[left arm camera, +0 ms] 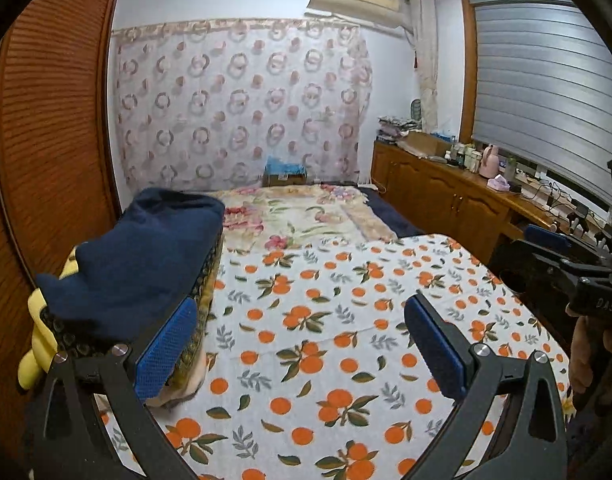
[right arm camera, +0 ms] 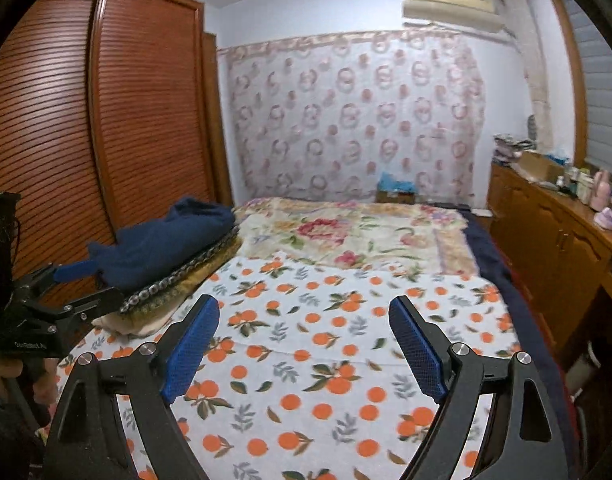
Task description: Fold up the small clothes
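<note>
- Step in hand, my read: going for the next small garment off the pile. Nothing is spread on the orange-print sheet between my fingers.
- Task's thing: navy blue garment, crumpled, on top of a stack of folded blankets. It sits left of and just beyond my left gripper. From the right gripper it's off to the left and further out.
- Left gripper: fingers spread wide, nothing between them. Left blue pad is right by the stack's edge; can't tell if it touches or just overlaps in view. Right pad is over bare sheet.
- Right gripper: fingers spread wide too, empty, both pads clear above the sheet, touching nothing. In the left wrist view it's off to the right side, a hand on its grip.
- To do this well, imo:
  - Take the navy piece only. Pinch a top fold or edge, not deep, or the patterned blanket under it comes along.
  - Come in from above/side w/ one pad over the cloth and one under the fold, then close.
  - Lift clear of the stack before dragging over, else the stack shifts.
  - Lay it on the open sheet straight ahead of both grippers and flatten before any fold.
- Risk: a yellow item pokes out left of the stack, could snag on the way.
- Flowered blanket lies well beyond the fingers, not involved.
</note>
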{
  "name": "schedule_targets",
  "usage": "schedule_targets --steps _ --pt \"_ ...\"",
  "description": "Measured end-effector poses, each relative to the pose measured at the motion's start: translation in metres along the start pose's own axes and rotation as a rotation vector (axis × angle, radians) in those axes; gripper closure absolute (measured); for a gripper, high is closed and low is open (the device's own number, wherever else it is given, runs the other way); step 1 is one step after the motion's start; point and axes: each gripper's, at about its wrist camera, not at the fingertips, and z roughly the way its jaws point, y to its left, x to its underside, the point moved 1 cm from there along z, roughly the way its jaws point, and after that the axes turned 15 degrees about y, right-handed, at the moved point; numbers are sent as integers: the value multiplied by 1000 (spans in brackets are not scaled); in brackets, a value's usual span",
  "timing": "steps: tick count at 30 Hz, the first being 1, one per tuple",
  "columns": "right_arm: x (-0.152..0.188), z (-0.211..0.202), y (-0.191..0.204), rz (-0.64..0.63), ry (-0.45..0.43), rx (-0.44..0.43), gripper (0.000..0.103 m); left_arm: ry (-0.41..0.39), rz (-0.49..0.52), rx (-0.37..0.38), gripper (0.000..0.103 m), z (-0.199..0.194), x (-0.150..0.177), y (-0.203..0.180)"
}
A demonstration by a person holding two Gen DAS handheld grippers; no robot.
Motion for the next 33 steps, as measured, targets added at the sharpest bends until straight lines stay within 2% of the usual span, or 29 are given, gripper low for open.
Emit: schedule_targets --steps 7,12,19,33 --pt "6 -38 11 27 -70 88 15 -46 3 -2 0 -22 -14 -9" --pt "13 -48 22 28 -90 125 15 -57 8 -5 0 -28 -15 -12" --pt "21 -45 28 26 -88 126 15 -56 5 -6 0 -28 -15 -12" --pt "16 -41 9 26 -89 122 15 -55 -3 -13 0 -32 -10 -6"
